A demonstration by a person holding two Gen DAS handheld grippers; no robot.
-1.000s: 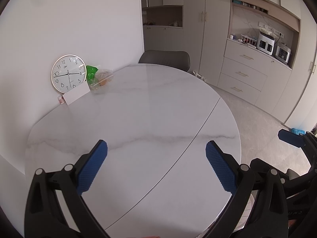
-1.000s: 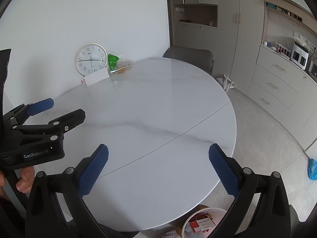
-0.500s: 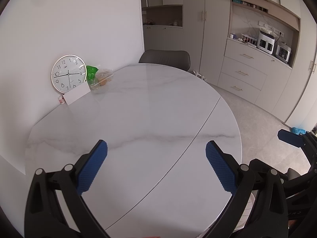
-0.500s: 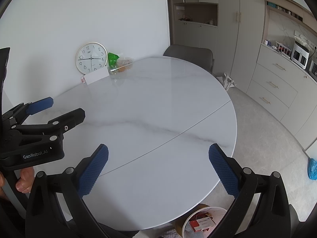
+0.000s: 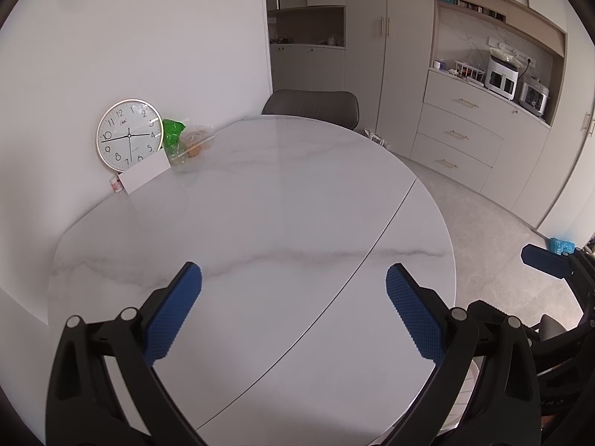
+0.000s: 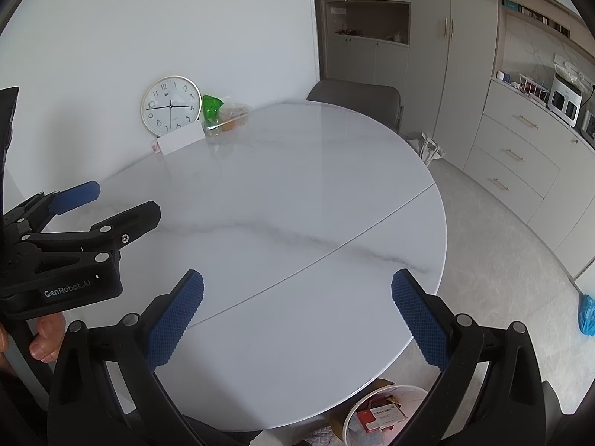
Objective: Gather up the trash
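Inspecting, findings by item:

Left claw: the left claw [image 5: 293, 308] hangs over the near part of the tabletop [image 5: 267, 215], fingers spread wide, nothing between them. The right view shows it from the side, with a hand [image 6: 46, 338] on its handle.

Right claw: the right claw [image 6: 297, 312] is likewise released and empty, over the near rim, just beside the left one.

Trash: none visible on the bare marble. Red-and-white cartons [image 6: 379, 414] already lie in the bin [image 6: 347, 423], which stands on the floor, partly tucked under the near tabletop edge. Judged placed there so items can be dropped straight off the rim.

Far cluster: clock [image 5: 129, 133], white card [image 5: 145, 177], green bag [image 5: 171, 134] and clear food bag [image 5: 195, 143] stand close against the wall. Judged stored, not discarded, though the bags cannot be ruled out as trash.

Floor: a blue crumpled item [image 6: 587, 314] lies well apart to the right; possibly trash, too small to tell.

Edges: the rim curves away on the right; a seam crosses the surface diagonally. A chair [image 5: 310, 106] stands at the far side.

Open room: ample across the whole surface; nothing obstructs either claw.

Progress: judged near complete.
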